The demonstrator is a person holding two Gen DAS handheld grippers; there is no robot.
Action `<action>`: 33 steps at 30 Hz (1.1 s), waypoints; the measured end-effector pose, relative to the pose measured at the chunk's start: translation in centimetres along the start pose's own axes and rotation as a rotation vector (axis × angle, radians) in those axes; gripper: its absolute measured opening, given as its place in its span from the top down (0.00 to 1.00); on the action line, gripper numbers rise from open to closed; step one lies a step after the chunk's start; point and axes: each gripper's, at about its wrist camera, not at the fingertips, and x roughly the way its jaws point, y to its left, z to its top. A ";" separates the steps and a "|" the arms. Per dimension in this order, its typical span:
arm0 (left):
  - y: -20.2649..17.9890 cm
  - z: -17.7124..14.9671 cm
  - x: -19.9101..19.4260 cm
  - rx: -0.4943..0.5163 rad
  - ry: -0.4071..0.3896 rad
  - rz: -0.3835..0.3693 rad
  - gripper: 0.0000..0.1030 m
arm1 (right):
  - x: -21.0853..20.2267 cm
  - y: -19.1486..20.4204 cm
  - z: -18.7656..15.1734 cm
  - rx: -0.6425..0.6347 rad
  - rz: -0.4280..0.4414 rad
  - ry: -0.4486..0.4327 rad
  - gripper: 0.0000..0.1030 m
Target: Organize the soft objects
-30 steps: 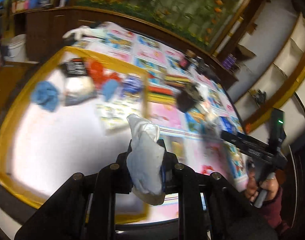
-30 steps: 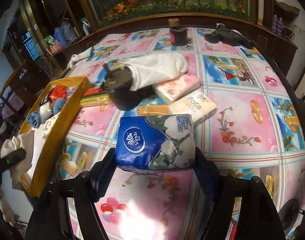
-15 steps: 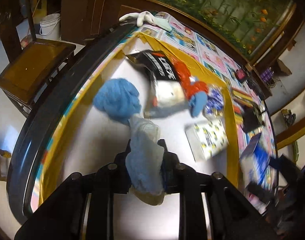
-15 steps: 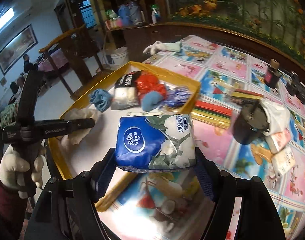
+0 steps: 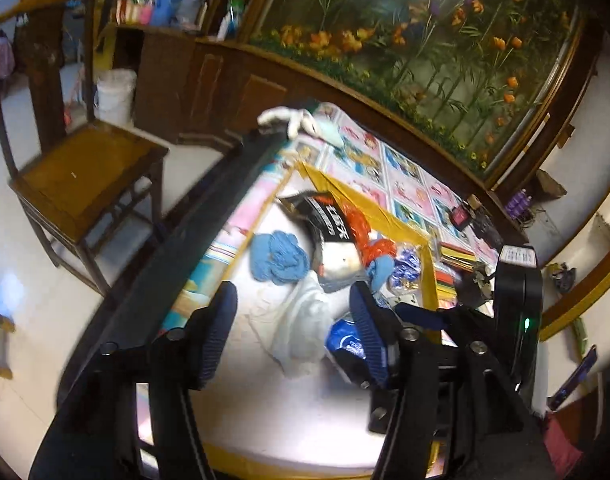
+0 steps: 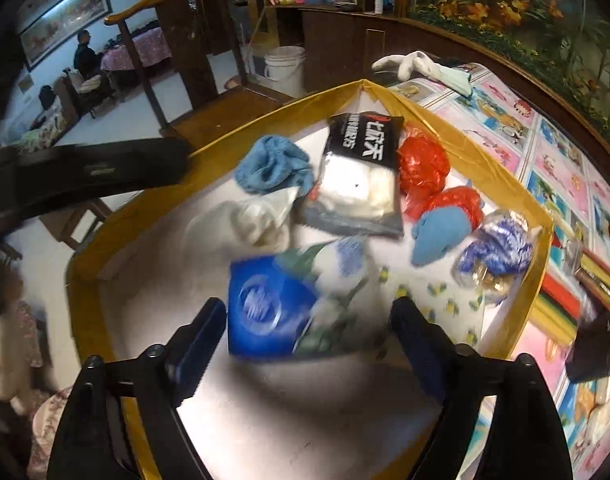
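Blue-padded, both tilted down over the yellow-rimmed tray (image 6: 505, 168): left hand-held gripper (image 5: 293, 332) opening above the released white cloth (image 5: 305, 320); right hand-held gripper (image 6: 305, 344) opening, blue tissue pack (image 6: 289, 304) loose between its jaws.

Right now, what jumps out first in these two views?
The yellow-rimmed tray full of soft things: a blue tissue pack blurred between the right gripper's opening jaws. A white cloth lies between the left gripper's opening jaws, beside a blue knit bundle.
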 end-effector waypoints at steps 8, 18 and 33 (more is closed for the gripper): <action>-3.5 -1.3 -2.4 0.150 -0.126 0.206 0.42 | -4.5 -2.2 -2.1 0.103 -0.033 -0.127 0.11; -9.2 -3.6 -3.6 0.284 -0.163 0.329 0.38 | -10.7 -8.1 -9.9 0.283 -0.109 -0.190 0.08; -17.6 -6.6 -3.7 0.422 -0.110 0.257 0.33 | -19.2 -16.1 -19.5 0.491 -0.168 -0.249 0.08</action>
